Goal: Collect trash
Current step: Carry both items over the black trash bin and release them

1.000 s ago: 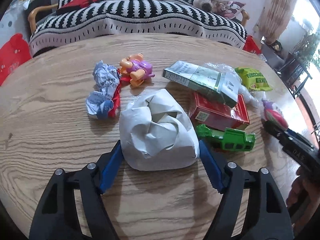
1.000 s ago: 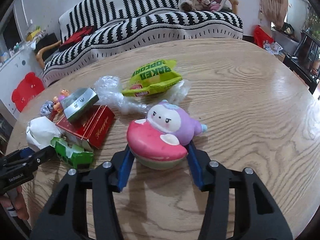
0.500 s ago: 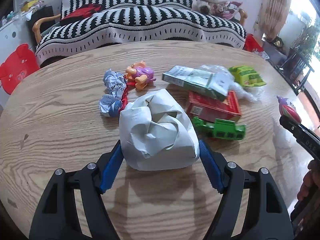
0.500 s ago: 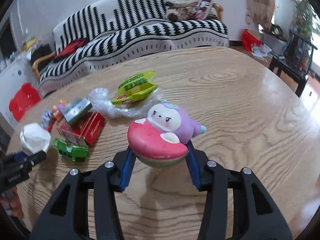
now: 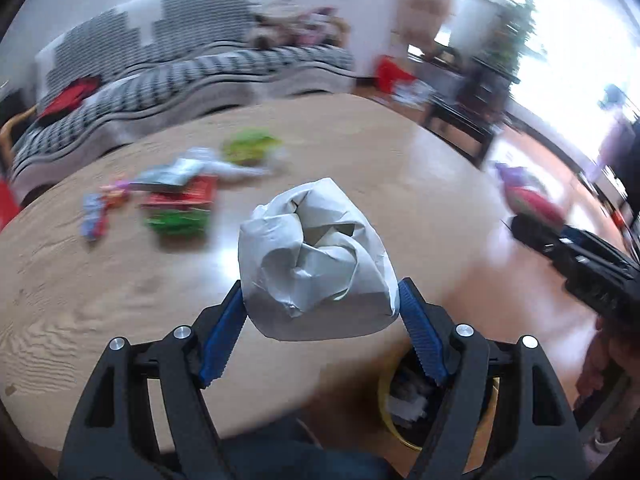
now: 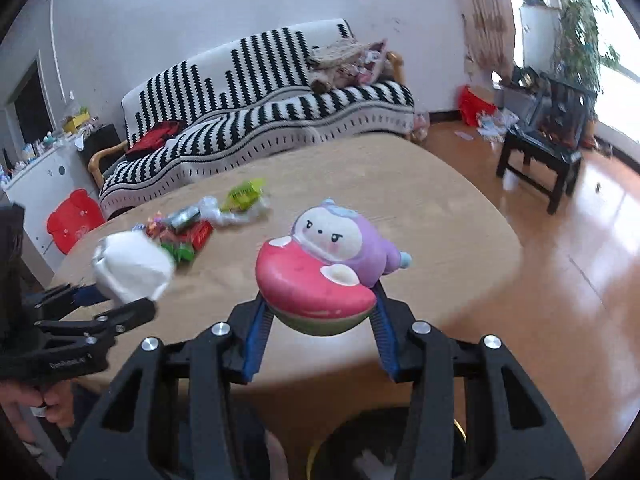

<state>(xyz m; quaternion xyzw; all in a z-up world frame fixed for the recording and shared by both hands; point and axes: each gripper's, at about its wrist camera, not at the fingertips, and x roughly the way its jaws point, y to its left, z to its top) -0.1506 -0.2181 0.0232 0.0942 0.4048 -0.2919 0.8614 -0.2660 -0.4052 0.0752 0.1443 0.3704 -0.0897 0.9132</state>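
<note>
My left gripper is shut on a crumpled white paper ball and holds it in the air above the near edge of the round wooden table. My right gripper is shut on a pink and purple squishy toy, also lifted above the table's near edge. A yellow-rimmed bin with trash inside stands on the floor below, between the two grippers; it also shows in the right wrist view. The paper ball shows at the left in the right wrist view.
On the table lie a green snack bag, clear plastic wrap, a red box, a green toy and small wrappers. A striped sofa stands behind. A dark stool is at the right.
Both grippers have lifted their objects off the table and drawn back toward the near edge. The bin on the floor has come into view. The left wrist view is blurred by motion.
</note>
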